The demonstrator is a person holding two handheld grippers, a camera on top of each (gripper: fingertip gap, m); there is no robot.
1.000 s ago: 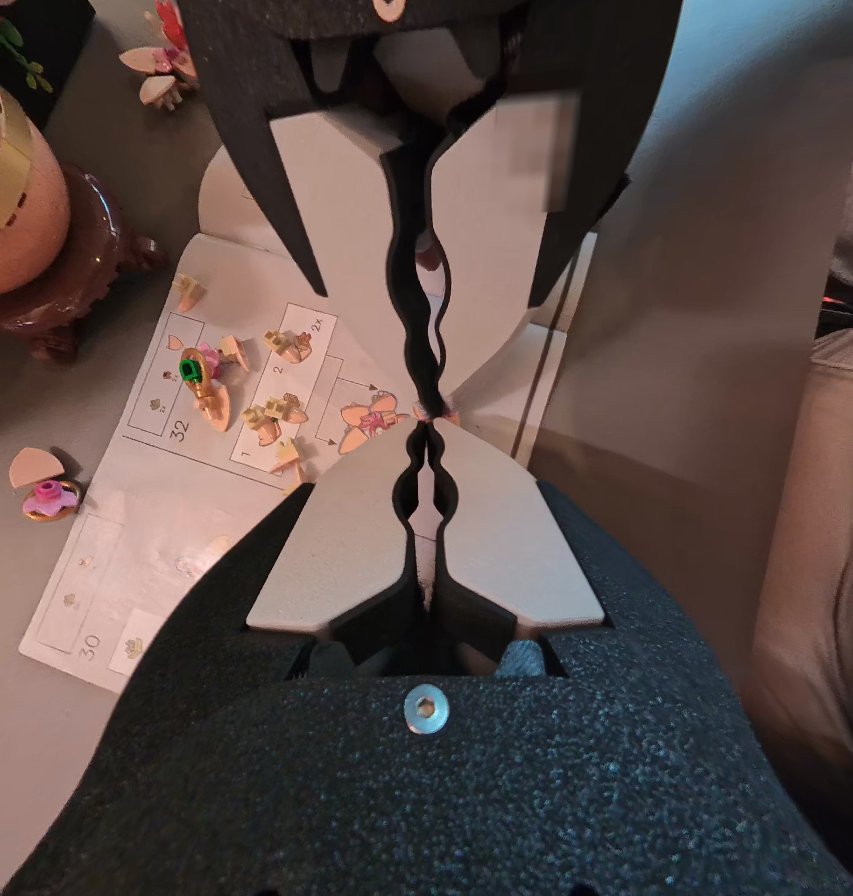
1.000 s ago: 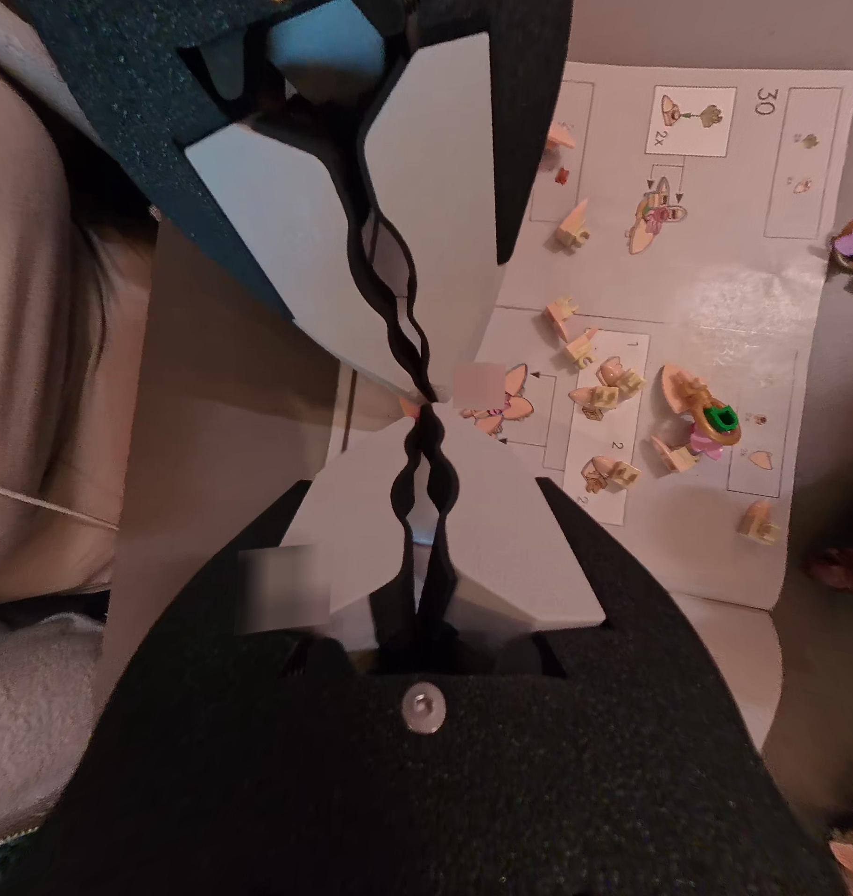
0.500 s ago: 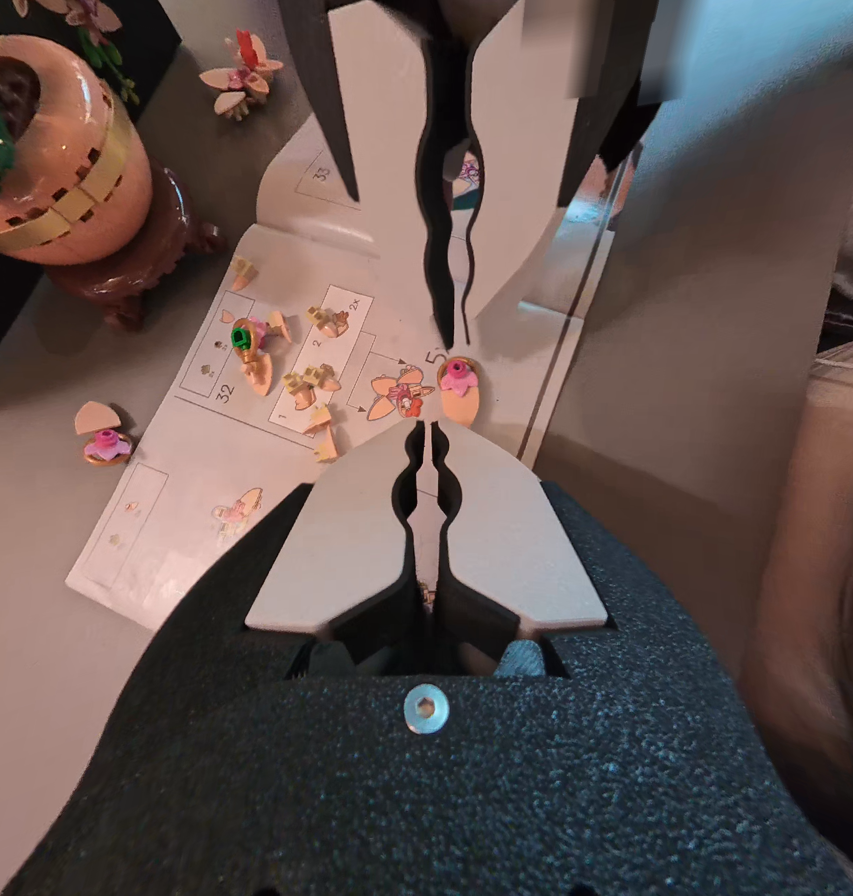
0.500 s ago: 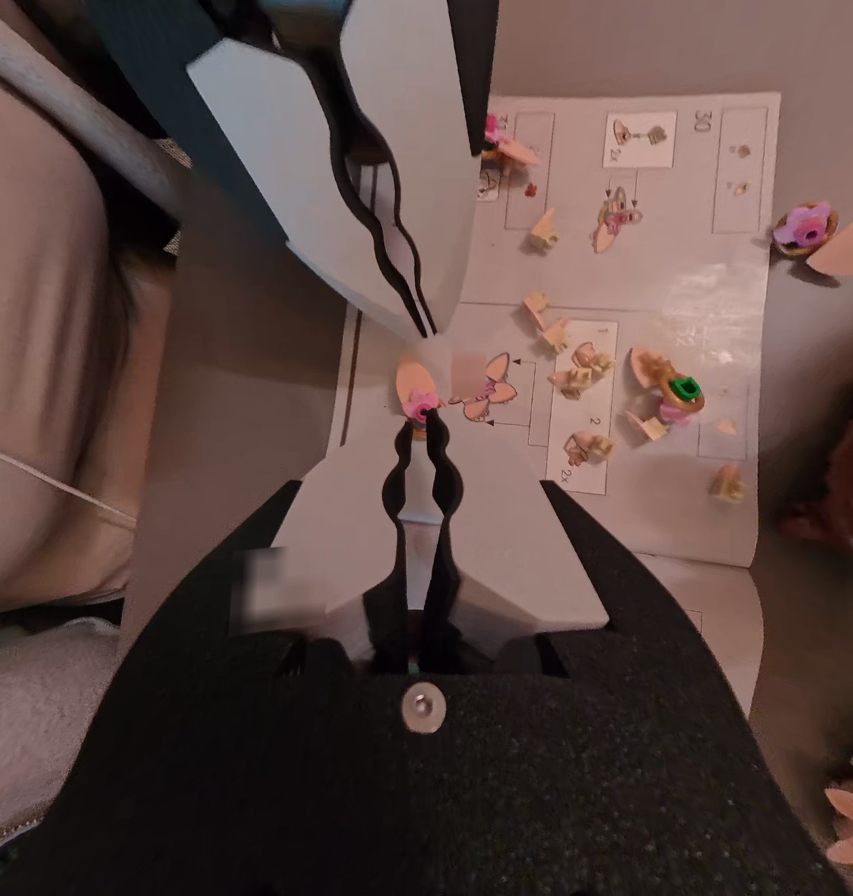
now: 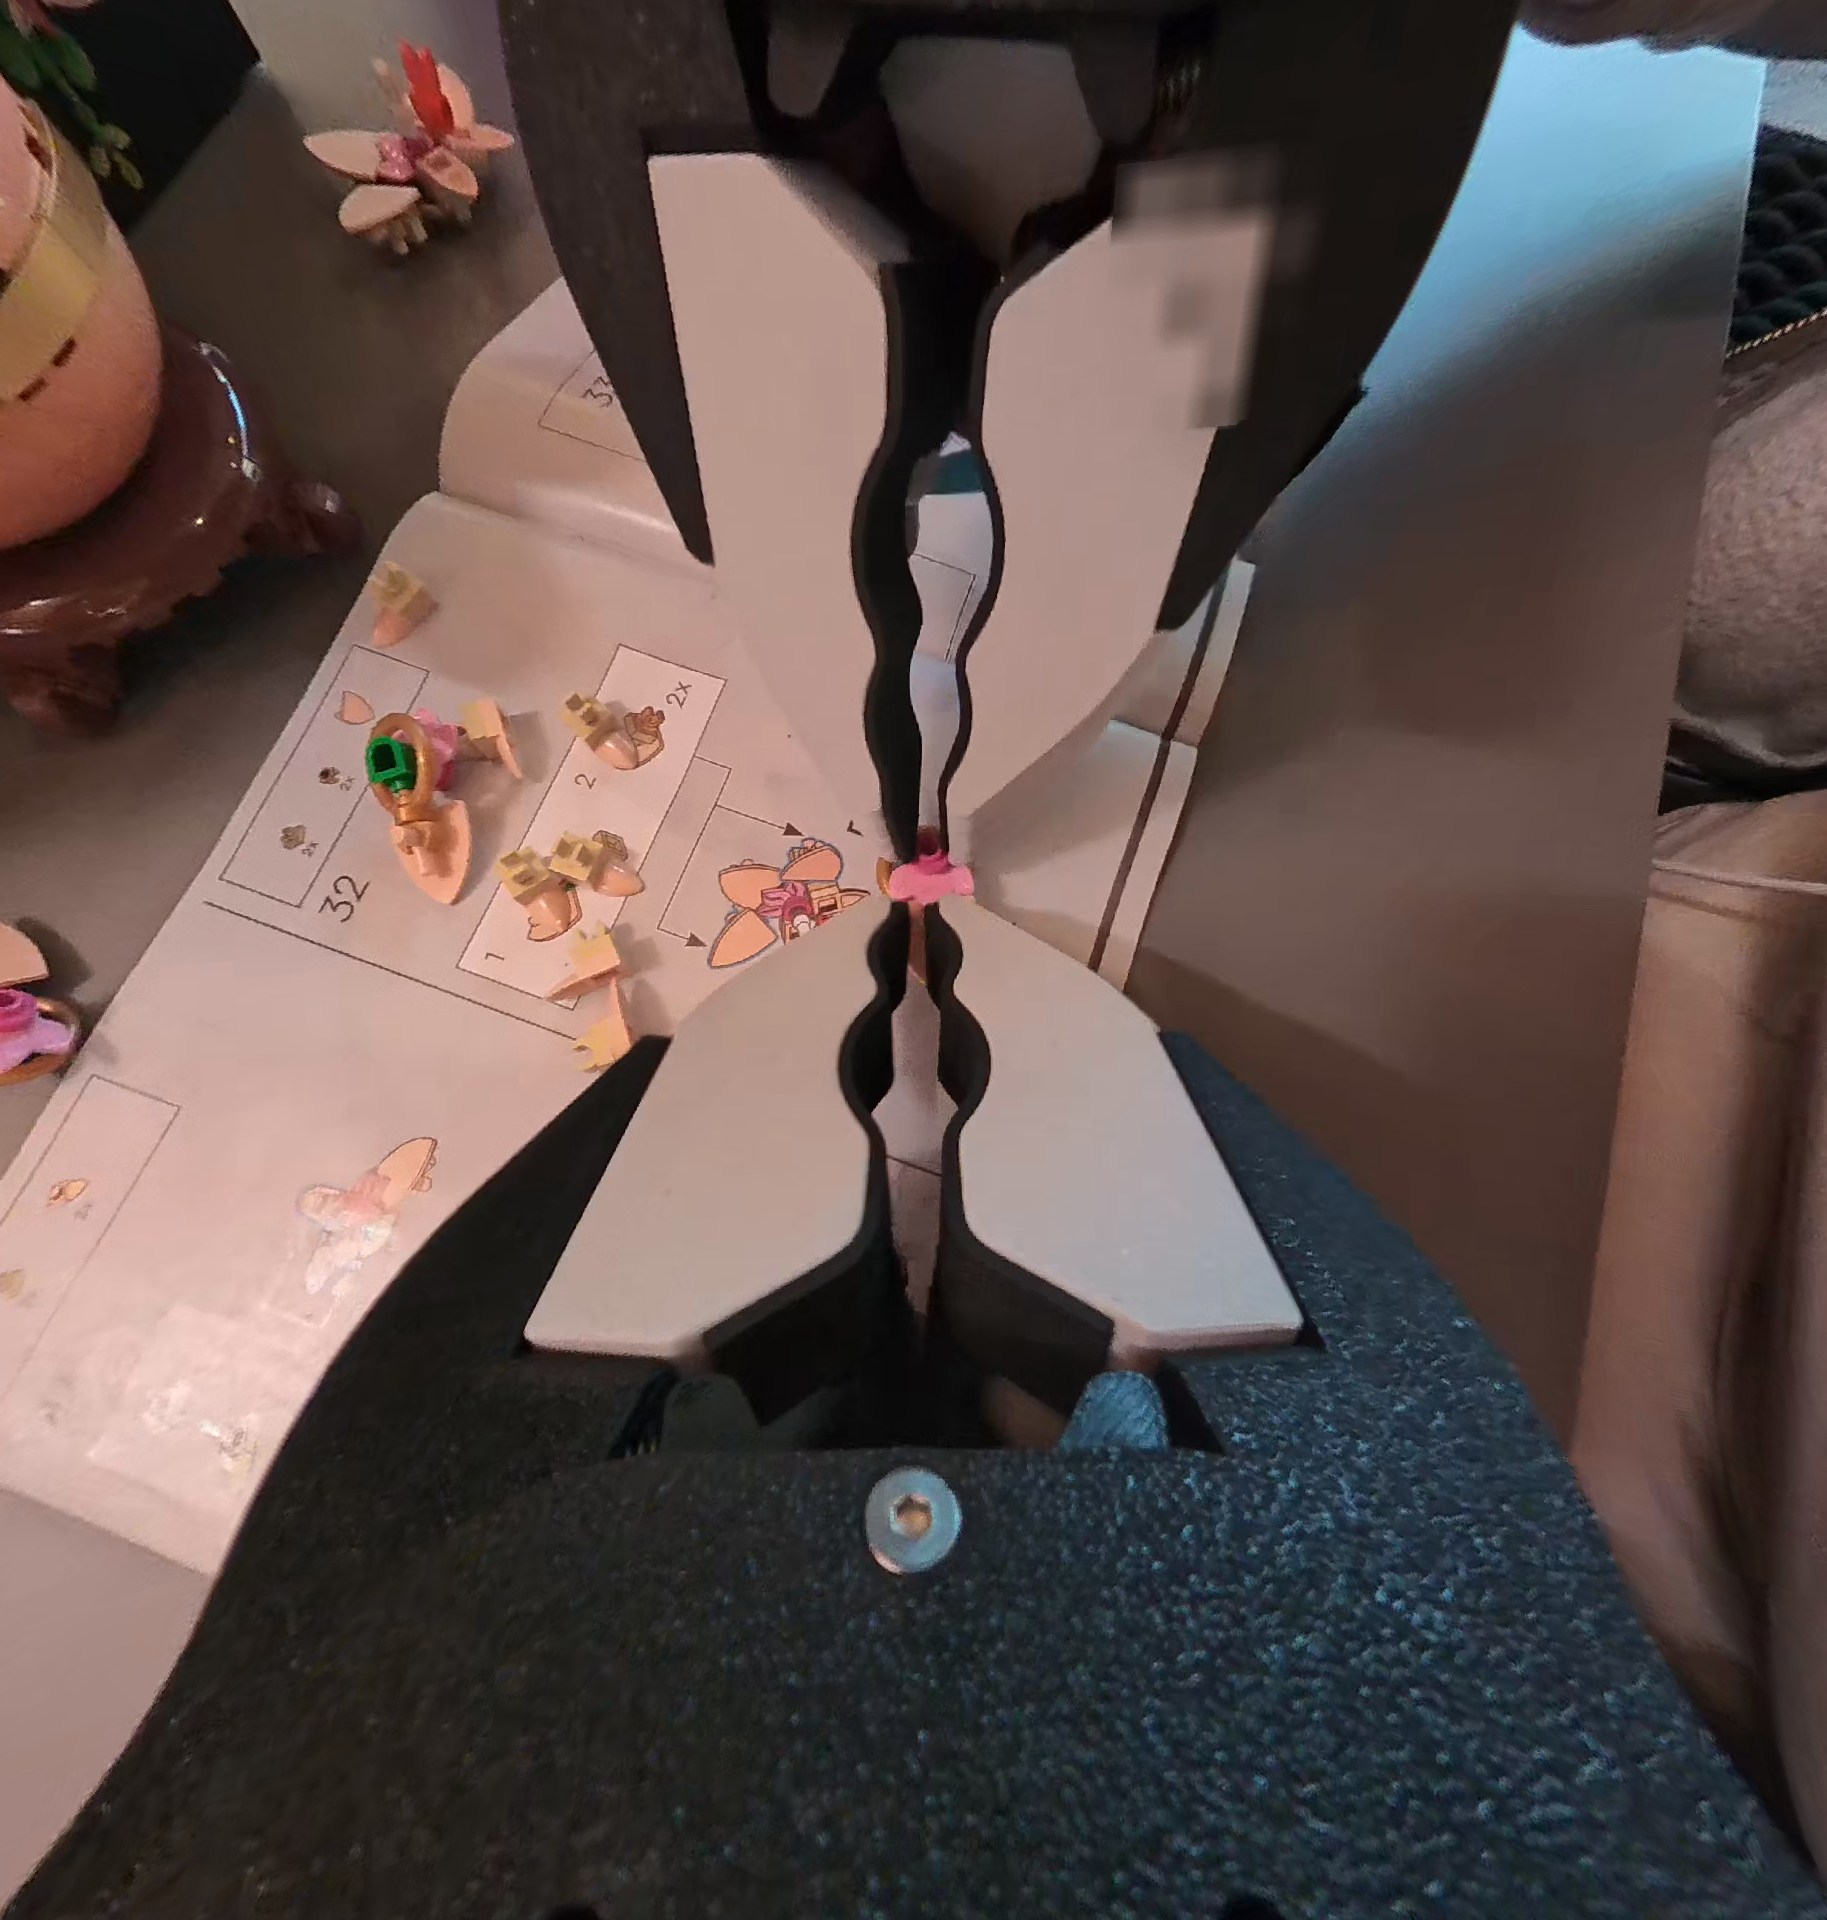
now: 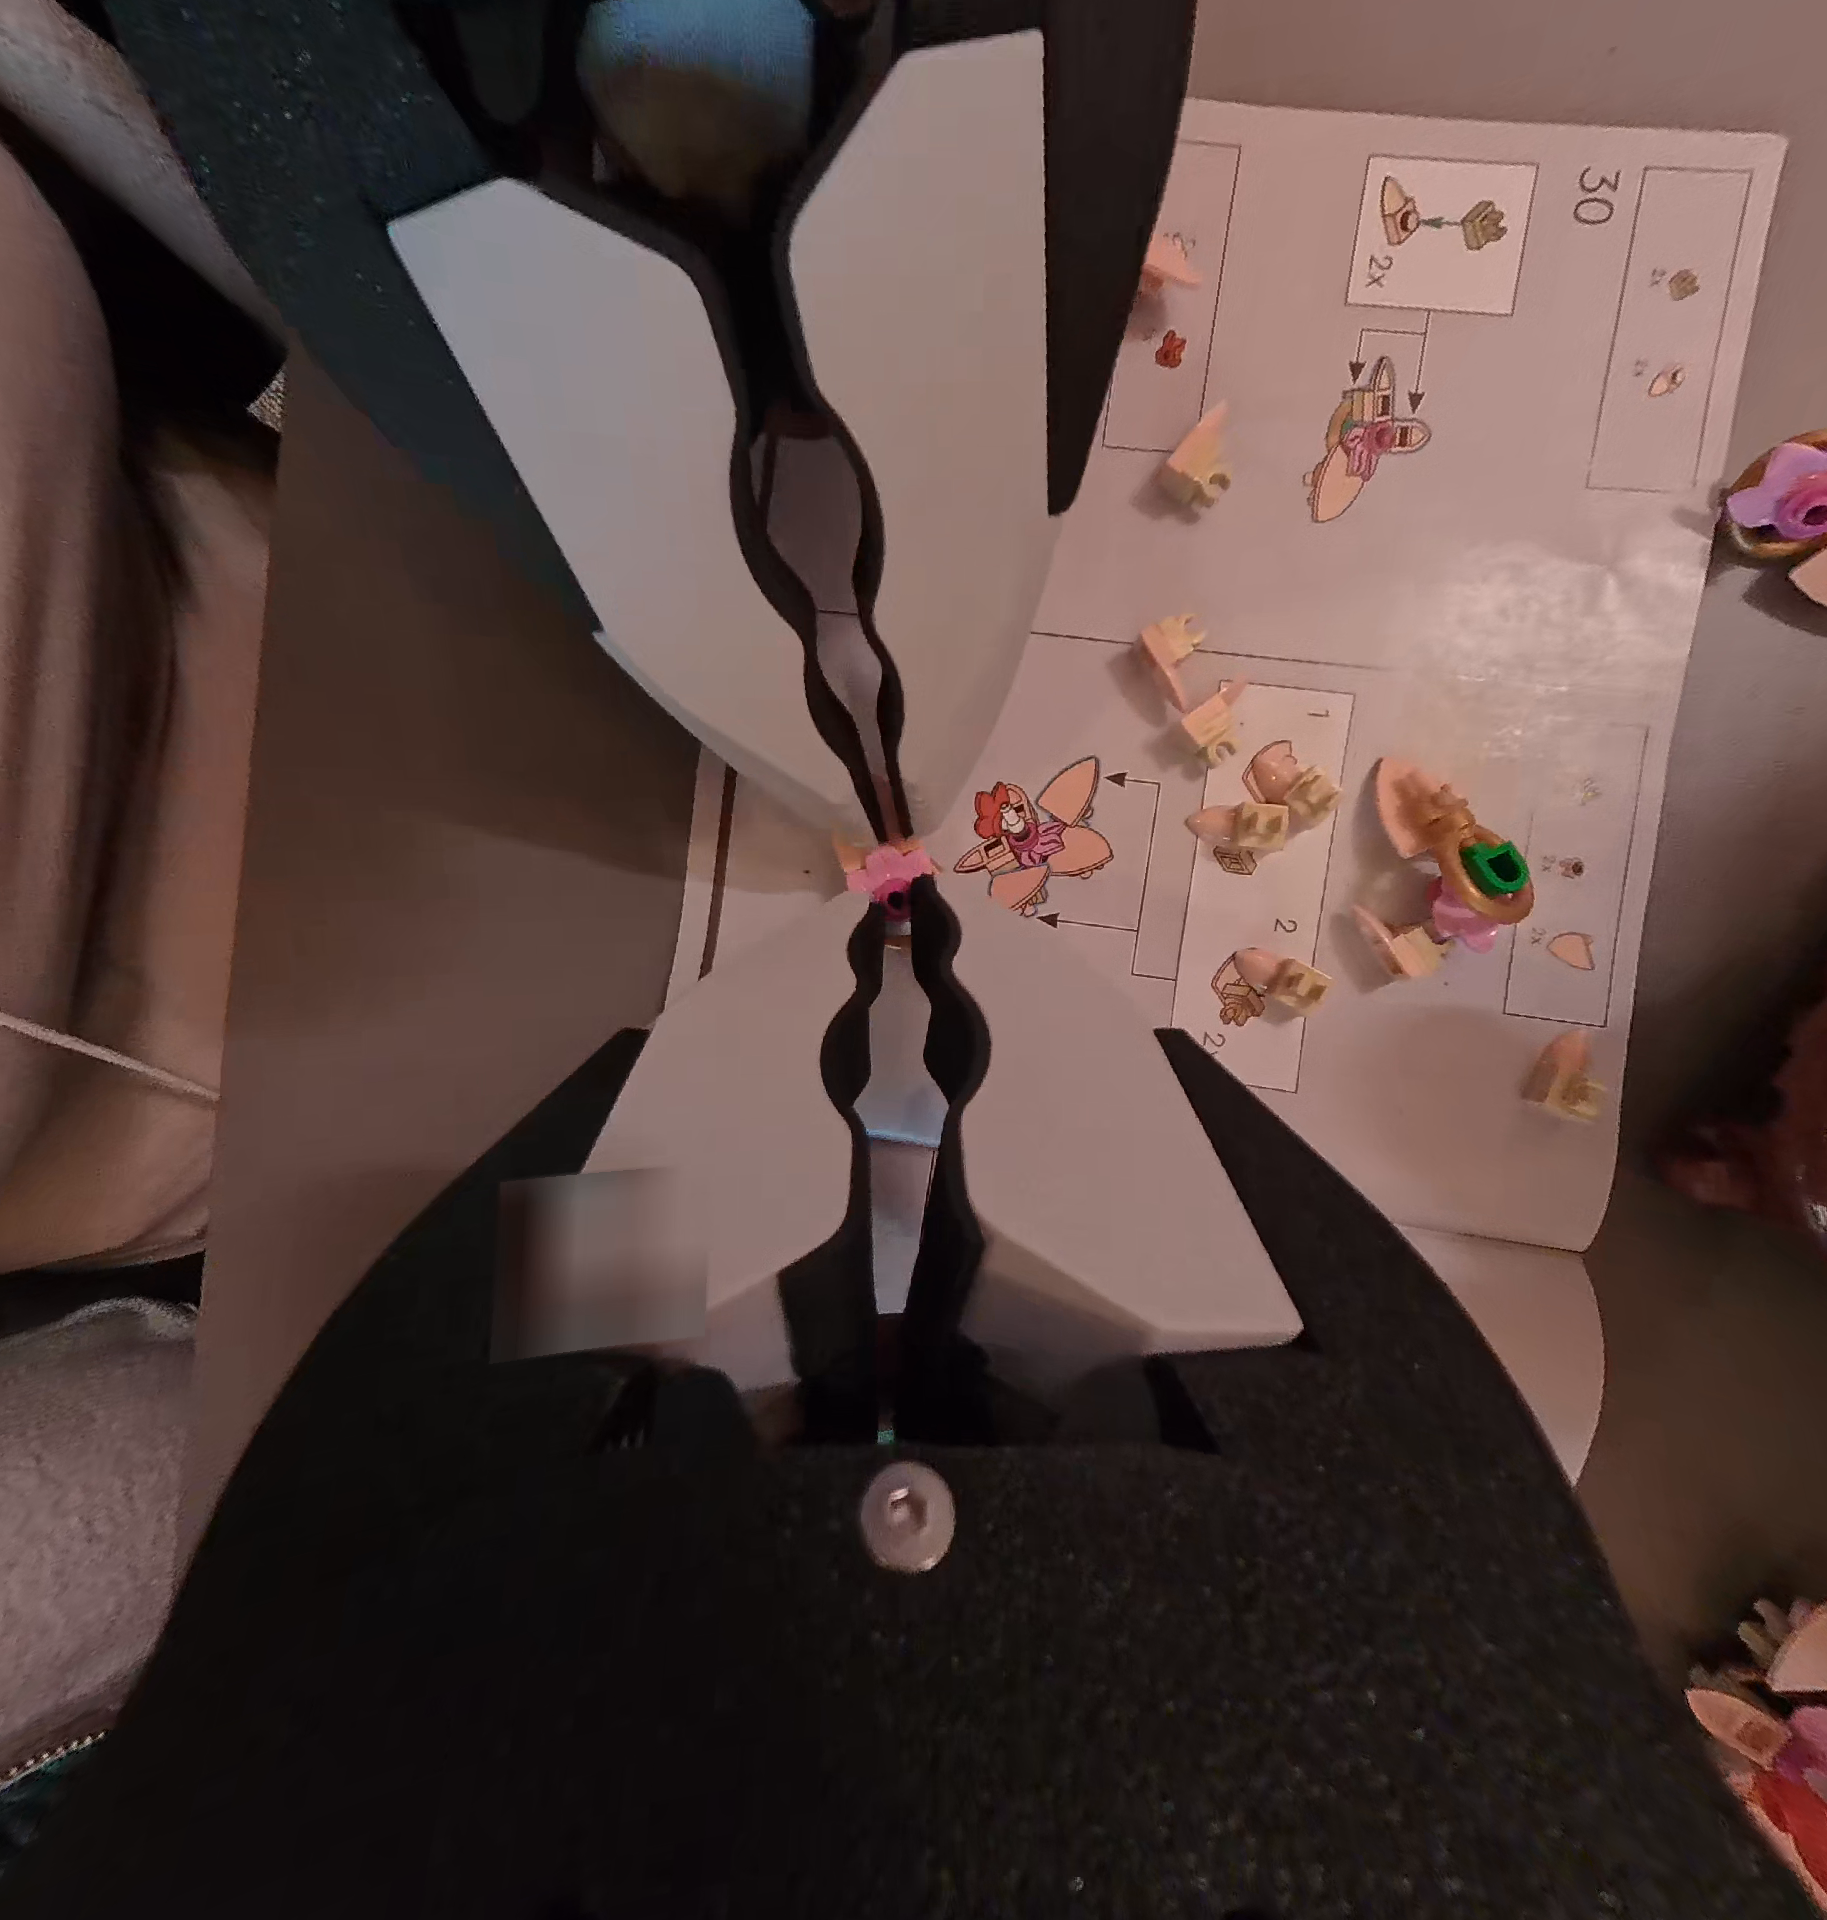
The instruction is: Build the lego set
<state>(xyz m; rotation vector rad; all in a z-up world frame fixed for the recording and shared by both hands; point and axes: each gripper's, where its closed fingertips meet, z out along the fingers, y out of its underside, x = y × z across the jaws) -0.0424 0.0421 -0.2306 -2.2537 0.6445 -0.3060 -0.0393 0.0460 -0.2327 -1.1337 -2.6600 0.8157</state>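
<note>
The two claws meet tip to tip above an open white paper instruction booklet [image 5: 265, 1164] that lies on the grey tabletop [image 5: 47, 831]. Between them is a small pink flower-shaped lego piece [image 5: 930, 878] with a tan petal part under it. The left claw [image 5: 914, 925] has its tips pressed nearly together at this piece, and the right claw [image 6: 893, 904] is pinching the piece from the opposite side.

The booklet shows printed step numbers, small part counts and drawings of a flower; no brand name can be seen.

Loose tan petal-shaped lego pieces [image 5: 576, 883] lie on the page, near a gold ring piece with a green stud [image 5: 405, 769]. A pink egg-shaped lego pot on a brown stand [image 5: 47, 416] stands at the far left on the tabletop.
</note>
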